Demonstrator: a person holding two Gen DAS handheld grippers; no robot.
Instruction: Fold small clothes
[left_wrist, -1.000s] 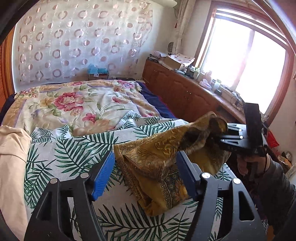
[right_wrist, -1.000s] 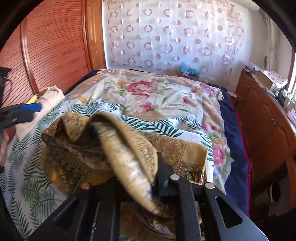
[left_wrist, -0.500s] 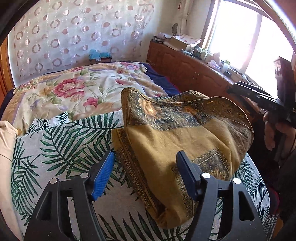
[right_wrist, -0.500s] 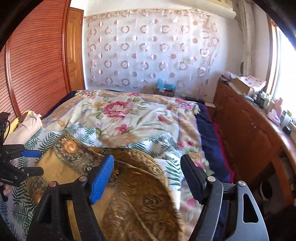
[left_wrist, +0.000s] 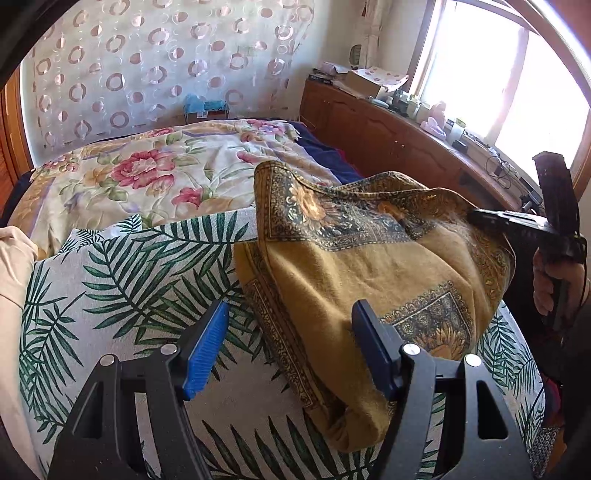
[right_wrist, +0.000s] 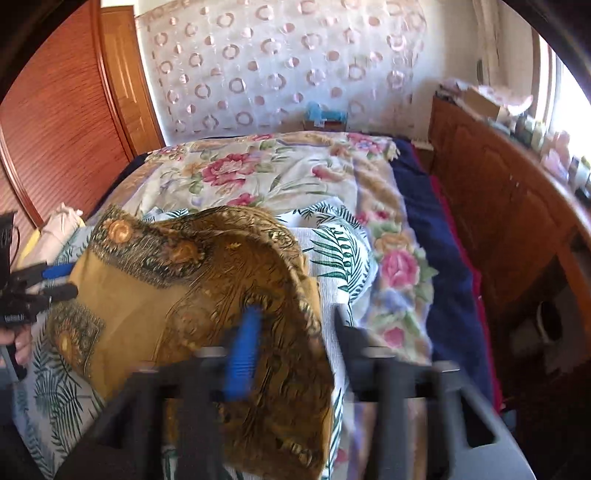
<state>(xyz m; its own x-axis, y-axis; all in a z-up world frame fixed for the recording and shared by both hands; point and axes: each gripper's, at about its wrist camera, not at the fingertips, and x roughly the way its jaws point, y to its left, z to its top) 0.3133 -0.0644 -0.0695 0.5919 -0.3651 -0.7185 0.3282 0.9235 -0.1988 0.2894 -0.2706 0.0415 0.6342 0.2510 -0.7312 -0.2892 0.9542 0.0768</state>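
Between my two grippers lies the yellow-brown patterned cloth (left_wrist: 373, 266), folded over on the palm-leaf sheet (left_wrist: 122, 280) of the bed (left_wrist: 155, 173). From my left gripper (left_wrist: 291, 343) the cloth is ahead and to the right: the right jaw stands over its near edge, the left jaw over bare sheet. These jaws are spread wide and hold nothing. The long fold seems to run from the near rounded end, close to my left gripper, away toward the far corner that rises near the floral quilt (left_wrist: 140, 177).

My right gripper (right_wrist: 291, 343) is on the other side of the cloth. Its picture is blurred, yet I see a gap between the blue pad and the dark one, so I judge its jaws parted and empty, with the raised edge of the cloth at the left jaw. I think the left gripper is nearer to the loose near end, so the next pinch there belongs to it. A beige garment (left_wrist: 11, 280) waits at the left.
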